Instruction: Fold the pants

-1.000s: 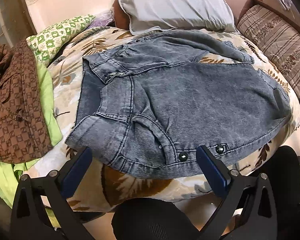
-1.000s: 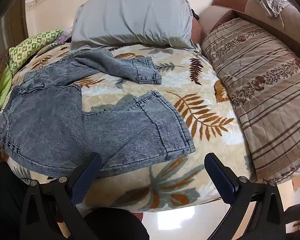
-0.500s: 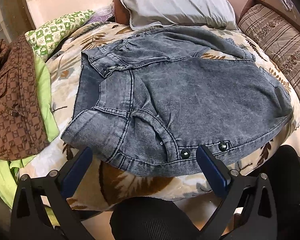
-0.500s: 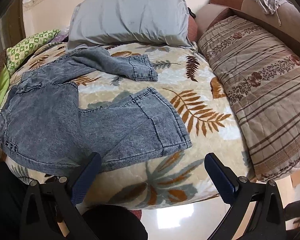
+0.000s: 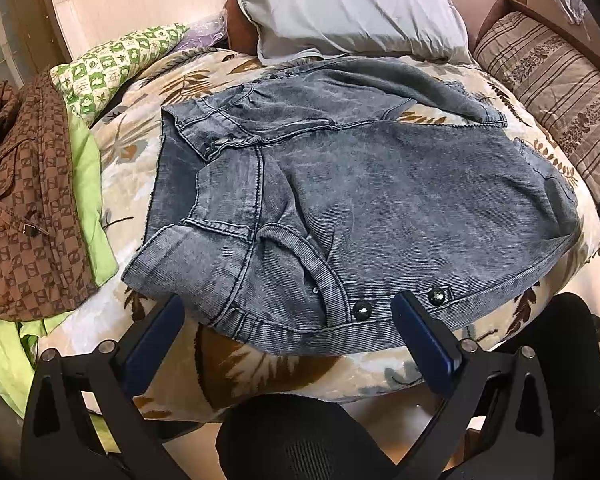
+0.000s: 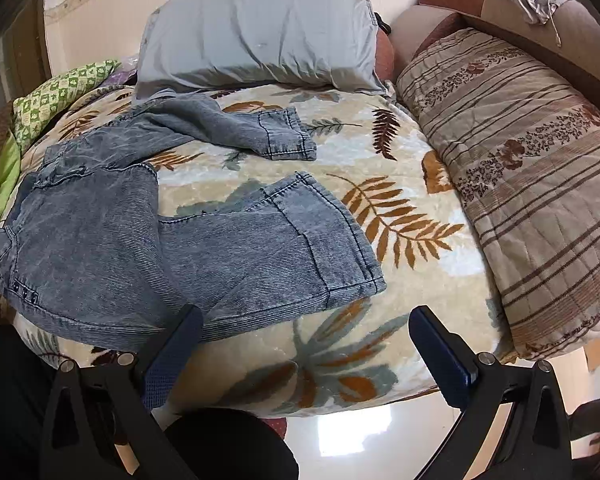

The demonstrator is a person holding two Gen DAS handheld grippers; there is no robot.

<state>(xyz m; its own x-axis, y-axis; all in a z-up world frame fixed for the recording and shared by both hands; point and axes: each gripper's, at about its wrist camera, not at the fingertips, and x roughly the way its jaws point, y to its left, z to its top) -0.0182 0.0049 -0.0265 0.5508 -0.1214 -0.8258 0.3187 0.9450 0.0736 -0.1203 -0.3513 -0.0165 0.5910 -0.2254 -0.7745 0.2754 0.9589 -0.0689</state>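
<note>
Grey-blue denim pants (image 5: 380, 200) lie spread on the leaf-print bedspread (image 5: 260, 364), waistband toward the left, two legs splayed apart to the right. My left gripper (image 5: 288, 312) is open, its blue pads straddling the near waistband edge with the metal buttons (image 5: 362, 310), slightly above it. My right gripper (image 6: 306, 320) is open and empty, hovering just in front of the near leg's hem (image 6: 340, 256). The far leg's hem (image 6: 288, 136) lies near the pillow.
A grey pillow (image 6: 256, 36) sits at the head of the bed. A striped folded quilt (image 6: 532, 168) lies along the right. A brown patterned garment (image 5: 20, 208) and green cloths (image 5: 116, 64) pile up at the left. The bed's near edge drops to the floor (image 6: 360, 432).
Both grippers have eased slightly closer to the pants. The pants have not moved and both grippers stay open.
</note>
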